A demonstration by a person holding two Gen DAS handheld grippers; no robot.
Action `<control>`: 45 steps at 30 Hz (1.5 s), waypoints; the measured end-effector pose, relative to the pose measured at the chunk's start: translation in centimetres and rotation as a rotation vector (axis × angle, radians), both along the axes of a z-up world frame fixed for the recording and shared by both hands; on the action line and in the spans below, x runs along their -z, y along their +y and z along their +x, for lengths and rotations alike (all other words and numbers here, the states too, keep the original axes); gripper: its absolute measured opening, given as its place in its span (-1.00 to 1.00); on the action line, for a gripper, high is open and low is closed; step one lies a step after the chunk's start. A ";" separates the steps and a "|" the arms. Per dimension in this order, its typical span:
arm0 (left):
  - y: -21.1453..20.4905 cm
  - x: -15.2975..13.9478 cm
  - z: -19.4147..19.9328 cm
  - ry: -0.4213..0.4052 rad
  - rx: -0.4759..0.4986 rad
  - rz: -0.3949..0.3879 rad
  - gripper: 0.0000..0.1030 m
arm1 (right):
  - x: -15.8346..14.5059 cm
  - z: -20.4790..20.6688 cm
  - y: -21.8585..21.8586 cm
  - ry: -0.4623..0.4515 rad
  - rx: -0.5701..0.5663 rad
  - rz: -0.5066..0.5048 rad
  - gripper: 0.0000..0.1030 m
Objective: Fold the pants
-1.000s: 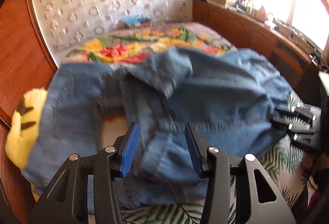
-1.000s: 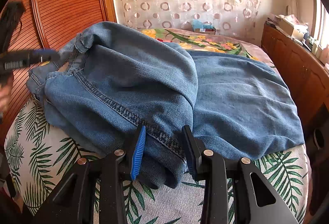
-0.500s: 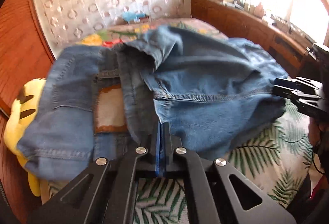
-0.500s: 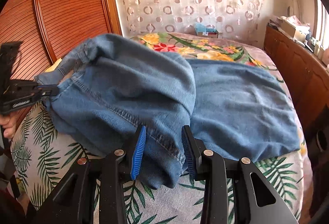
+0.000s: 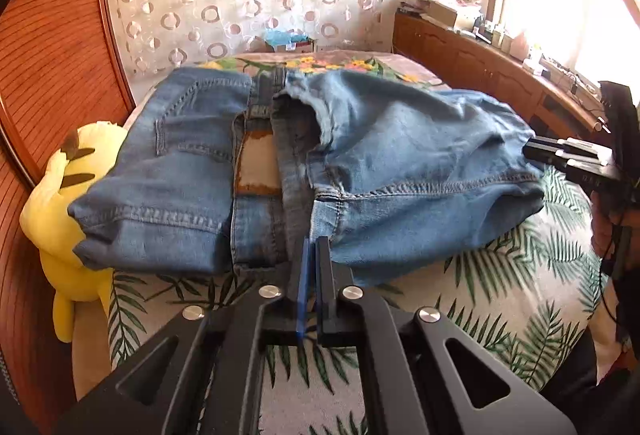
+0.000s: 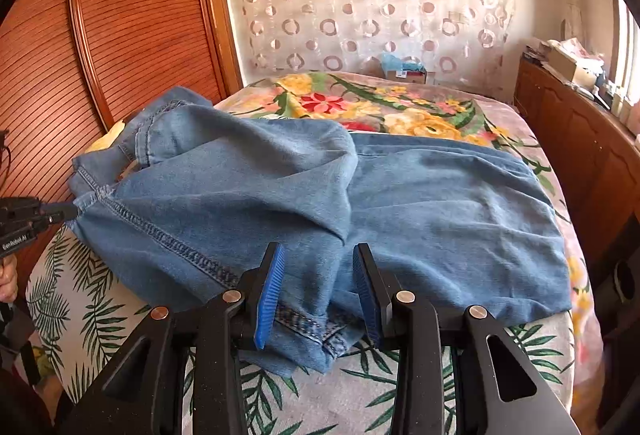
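White "GenRobot AI" lettering on left hand-held gripper (image 6: 60, 212); nothing else legible.

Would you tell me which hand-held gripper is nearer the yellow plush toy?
Left. The left hand-held gripper pinches the jeans near the plush toy; the right hand-held gripper grips their opposite end.

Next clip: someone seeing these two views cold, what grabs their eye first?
The rumpled blue jeans sprawled across the leaf-print bed cover, filling the middle of both views. Next, the left gripper pinched shut on the denim's near edge and the right gripper straddling a thick fold. A yellow plush toy peeks out at the jeans' left.
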State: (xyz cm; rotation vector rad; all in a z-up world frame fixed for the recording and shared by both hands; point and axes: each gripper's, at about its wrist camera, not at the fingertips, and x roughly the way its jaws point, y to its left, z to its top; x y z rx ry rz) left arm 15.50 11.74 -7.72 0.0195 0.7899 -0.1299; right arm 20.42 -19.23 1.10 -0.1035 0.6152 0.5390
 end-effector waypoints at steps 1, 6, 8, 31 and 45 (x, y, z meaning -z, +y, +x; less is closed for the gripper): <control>-0.1 -0.4 0.1 -0.003 0.000 -0.006 -0.95 | -0.1 0.2 0.0 0.002 -0.003 0.004 -0.28; -0.8 -1.9 2.5 -0.027 0.010 0.004 -0.55 | -0.7 1.2 -0.1 0.006 -0.017 0.023 -0.28; -1.1 -2.1 4.0 -0.032 0.025 -0.007 -0.28 | -0.8 1.4 0.1 0.001 -0.018 0.024 -0.28; 2.8 -3.6 14.8 -0.010 -0.045 -0.047 -0.94 | -1.2 6.4 1.1 -0.005 0.010 -0.019 -0.28; 2.2 -1.6 13.3 0.059 -0.009 0.039 -0.46 | -1.2 9.2 1.5 0.019 0.015 -0.016 -0.28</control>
